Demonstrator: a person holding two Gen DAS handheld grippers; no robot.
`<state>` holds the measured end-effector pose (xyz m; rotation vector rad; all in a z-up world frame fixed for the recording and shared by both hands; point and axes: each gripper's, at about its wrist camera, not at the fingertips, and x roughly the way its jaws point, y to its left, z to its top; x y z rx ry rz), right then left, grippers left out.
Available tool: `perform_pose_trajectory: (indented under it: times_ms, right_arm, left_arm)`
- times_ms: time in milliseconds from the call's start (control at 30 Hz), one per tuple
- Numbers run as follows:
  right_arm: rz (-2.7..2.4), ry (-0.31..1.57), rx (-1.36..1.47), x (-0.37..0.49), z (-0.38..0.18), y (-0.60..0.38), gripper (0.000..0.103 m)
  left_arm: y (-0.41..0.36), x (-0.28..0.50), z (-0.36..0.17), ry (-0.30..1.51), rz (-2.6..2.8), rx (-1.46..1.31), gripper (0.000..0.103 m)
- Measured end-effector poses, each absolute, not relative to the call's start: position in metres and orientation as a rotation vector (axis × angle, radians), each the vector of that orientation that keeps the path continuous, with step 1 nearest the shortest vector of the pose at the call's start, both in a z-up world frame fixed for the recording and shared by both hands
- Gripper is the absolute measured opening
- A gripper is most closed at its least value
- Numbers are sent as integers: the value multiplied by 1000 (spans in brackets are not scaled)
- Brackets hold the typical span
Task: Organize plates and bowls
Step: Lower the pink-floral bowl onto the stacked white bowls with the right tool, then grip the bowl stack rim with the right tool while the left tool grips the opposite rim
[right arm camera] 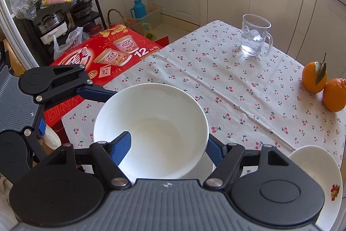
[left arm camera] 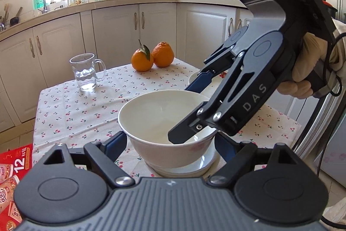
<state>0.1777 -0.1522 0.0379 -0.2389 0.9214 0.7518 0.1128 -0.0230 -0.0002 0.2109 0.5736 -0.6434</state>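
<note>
A white bowl [right arm camera: 151, 129] sits between the right gripper [right arm camera: 168, 148]'s blue pads [right arm camera: 121, 149]: one lies inside the rim, one outside. The left gripper [right arm camera: 64, 88] reaches to the bowl's far-left rim. On the cherry-print tablecloth [right arm camera: 216, 83] stand a glass mug [right arm camera: 256, 37] with water, two oranges [right arm camera: 324, 86], and a white plate [right arm camera: 320, 176] at the near-right edge.

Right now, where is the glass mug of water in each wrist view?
Left wrist: glass mug stands left of centre on the far part of the tablecloth, left of the oranges.
Right wrist: upper right of centre, above-left of them.
Shared landmark: the white bowl in the foreground.
</note>
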Motion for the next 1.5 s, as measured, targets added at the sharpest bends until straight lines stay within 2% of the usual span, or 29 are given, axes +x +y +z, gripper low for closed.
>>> perform_pose_trajectory:
  times_ms: [700, 800, 867, 900, 1233, 1500]
  right_arm:
    - [726, 949, -227, 176, 16, -165, 81]
    - [734, 940, -244, 174, 14, -163, 88]
    - [739, 928, -245, 172, 14, -163, 102]
    - [739, 921, -246, 171, 15, -163, 103]
    - [749, 797, -297, 134, 31, -187, 103]
    - [714, 787, -512, 107, -1, -179, 103]
  left_arm:
    - [-29, 125, -20, 674, -684, 176, 88]
    - [-28, 125, -20, 673, -691, 174, 91]
    - [-26, 123, -17, 661, -700, 181, 94]
    - [-25, 122, -16, 657, -702, 186, 95]
    - [-7, 114, -13, 700, -723, 285, 95]
    - [-8, 123, -29, 751, -761, 379, 95]
